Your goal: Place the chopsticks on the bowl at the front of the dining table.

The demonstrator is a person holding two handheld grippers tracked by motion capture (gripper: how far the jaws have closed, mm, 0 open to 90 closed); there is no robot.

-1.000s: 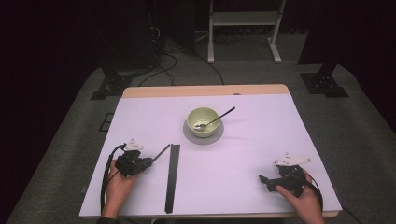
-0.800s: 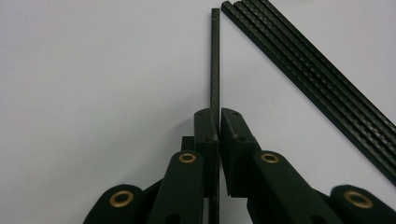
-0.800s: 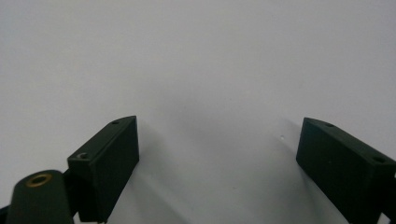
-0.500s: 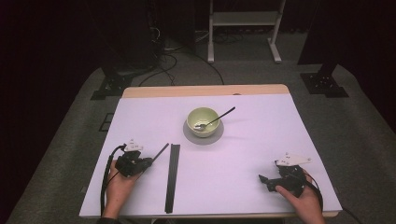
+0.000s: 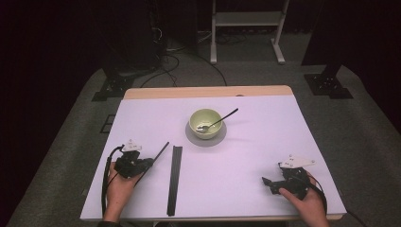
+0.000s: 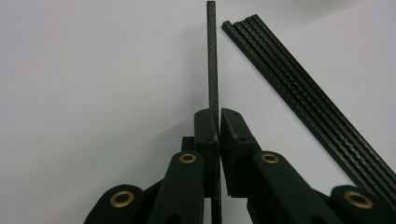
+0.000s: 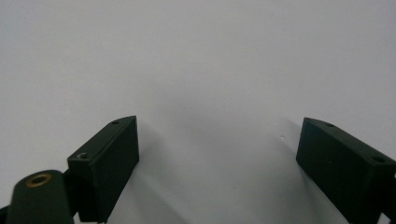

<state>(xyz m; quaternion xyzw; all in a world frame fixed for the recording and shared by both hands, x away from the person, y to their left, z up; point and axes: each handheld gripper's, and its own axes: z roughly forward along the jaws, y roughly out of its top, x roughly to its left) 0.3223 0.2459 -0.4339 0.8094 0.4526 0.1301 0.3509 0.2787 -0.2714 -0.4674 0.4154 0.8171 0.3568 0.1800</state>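
Note:
My left gripper sits at the table's front left, shut on a thin black rod that points away toward the bowl. In the left gripper view the rod runs straight up from between the closed jaws of the left gripper. A bundle of several black rods lies flat just right of it, also seen as the bundle on the right. My right gripper rests at the front right, held by a hand; its jaws stand wide open around the right gripper's gap over bare white table.
A pale green bowl with a spoon in it stands on a grey saucer at the table's middle. The white table surface ends in a wooden far edge. Stands and cables sit on the dark floor beyond.

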